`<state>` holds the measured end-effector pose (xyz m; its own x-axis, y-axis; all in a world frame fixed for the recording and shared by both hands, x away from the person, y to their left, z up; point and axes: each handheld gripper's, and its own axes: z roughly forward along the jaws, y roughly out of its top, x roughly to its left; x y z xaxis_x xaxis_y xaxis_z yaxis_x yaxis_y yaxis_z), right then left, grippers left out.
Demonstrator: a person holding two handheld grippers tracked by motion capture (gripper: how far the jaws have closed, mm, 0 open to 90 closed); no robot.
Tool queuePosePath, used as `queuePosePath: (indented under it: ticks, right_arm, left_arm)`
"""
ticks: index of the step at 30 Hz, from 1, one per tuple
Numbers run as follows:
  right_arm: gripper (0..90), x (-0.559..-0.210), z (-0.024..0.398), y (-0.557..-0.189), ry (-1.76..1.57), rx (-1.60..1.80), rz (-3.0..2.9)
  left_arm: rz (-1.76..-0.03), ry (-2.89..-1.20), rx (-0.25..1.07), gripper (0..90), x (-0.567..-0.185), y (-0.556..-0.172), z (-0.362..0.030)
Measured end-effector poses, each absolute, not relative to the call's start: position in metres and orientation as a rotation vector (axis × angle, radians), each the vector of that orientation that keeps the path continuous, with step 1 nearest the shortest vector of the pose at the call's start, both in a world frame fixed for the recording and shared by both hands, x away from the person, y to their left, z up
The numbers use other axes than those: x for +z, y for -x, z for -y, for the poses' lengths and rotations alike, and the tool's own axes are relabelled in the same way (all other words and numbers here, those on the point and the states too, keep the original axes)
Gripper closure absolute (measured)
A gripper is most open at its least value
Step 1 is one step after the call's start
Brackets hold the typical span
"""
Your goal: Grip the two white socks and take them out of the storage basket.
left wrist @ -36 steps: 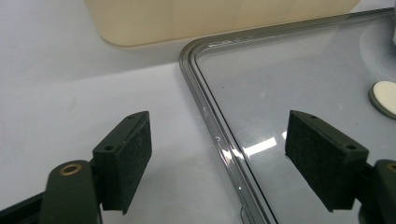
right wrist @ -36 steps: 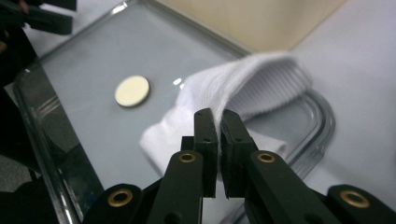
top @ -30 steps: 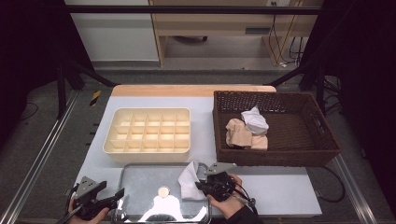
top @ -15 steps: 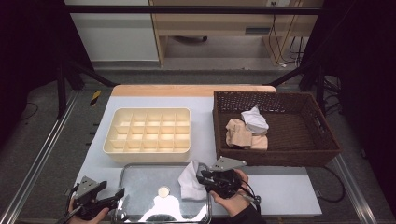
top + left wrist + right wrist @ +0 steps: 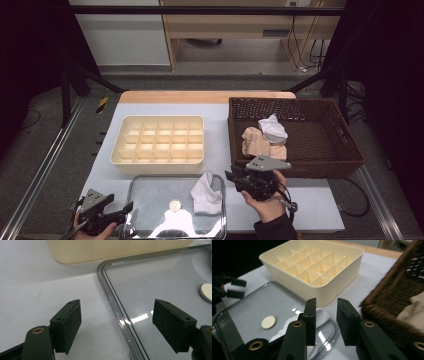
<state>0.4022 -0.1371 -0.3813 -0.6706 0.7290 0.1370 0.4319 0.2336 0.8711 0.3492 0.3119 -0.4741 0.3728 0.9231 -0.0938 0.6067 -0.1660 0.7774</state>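
My right tongs (image 5: pixel 231 176) have just been opening — nothing between the pads now. White cloth (image 5: pixel 206 192) lies on the clear lid (image 5: pixel 150 200), just left of and below them, long axis running away from me. Left tongs (image 5: pixel 127 209) gape wide over lid's left rim, farther off. Right's nearer for regrasp.

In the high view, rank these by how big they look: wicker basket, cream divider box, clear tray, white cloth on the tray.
1. wicker basket, clearly largest.
2. cream divider box and clear tray: too alike to rank, and glare plus the frame's bottom edge hide the tray's near side.
3. white cloth, smallest.
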Motion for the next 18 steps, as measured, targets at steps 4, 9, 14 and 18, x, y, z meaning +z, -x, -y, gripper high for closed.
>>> queuePosePath:
  ticks: [4, 9, 14, 18]
  right_arm:
    - [67.5, -0.364, 0.154, -0.411, -1.108, 1.427, -2.149]
    - [64.4, -0.344, 0.169, -0.428, -1.145, 1.368, -2.082]
    - [61.0, -0.335, 0.181, -0.447, -1.189, 1.311, -2.013]
    - [58.0, -0.33, 0.189, -0.463, -1.238, 1.292, -1.975]
  left_arm:
    - [-1.329, -1.877, 0.526, 23.0, -0.474, -0.349, -0.312]
    - [-1.328, -1.877, 0.527, 23.1, -0.474, -0.349, -0.312]
    - [-1.329, -1.876, 0.526, 23.1, -0.474, -0.349, -0.312]
    - [-1.33, -1.876, 0.525, 23.1, -0.474, -0.349, -0.312]
